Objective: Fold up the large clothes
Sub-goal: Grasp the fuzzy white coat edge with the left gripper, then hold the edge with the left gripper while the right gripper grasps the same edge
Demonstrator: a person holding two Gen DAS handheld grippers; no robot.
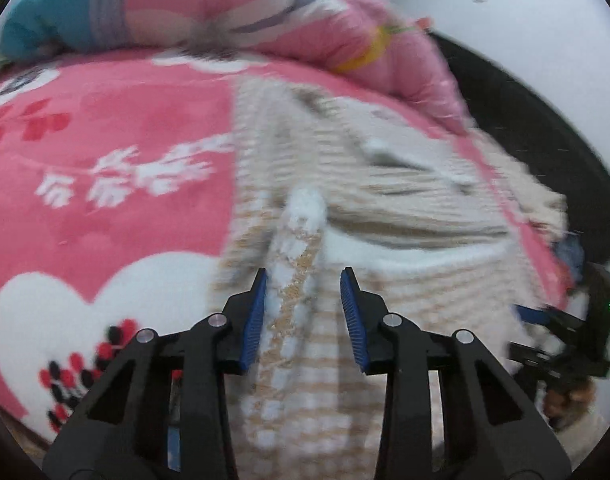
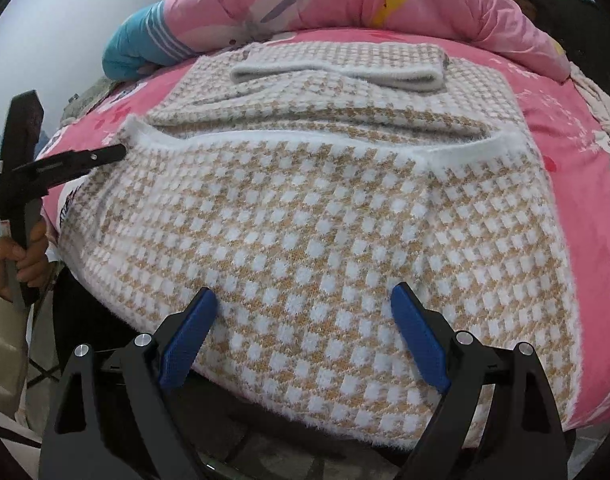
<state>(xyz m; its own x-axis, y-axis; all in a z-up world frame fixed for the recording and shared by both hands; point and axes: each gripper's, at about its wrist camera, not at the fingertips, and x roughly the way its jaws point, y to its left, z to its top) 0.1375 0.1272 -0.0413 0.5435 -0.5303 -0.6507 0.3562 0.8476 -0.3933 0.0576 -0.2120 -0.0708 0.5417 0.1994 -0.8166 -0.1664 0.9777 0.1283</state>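
Two grippers: left gripper (image 1: 304, 304), fingers half-closed astride the tan-and-white checked knit sweater's (image 2: 305, 248) raised left fold, not clamped; right gripper (image 2: 305, 336) agape over its near hem.

The sweater (image 2: 305, 240) is knitted in a small tan-and-white check, with fuzzy white trim along its edges. It lies on a pink bed blanket (image 1: 145, 120) printed with white hearts, white sprigs, and red and black dots. The rolled quilt (image 2: 345, 4) is pink with white and grey flowers, a yellow patch, and a teal end with pale stripes. Both grippers are black with blue pads (image 2: 185, 340).
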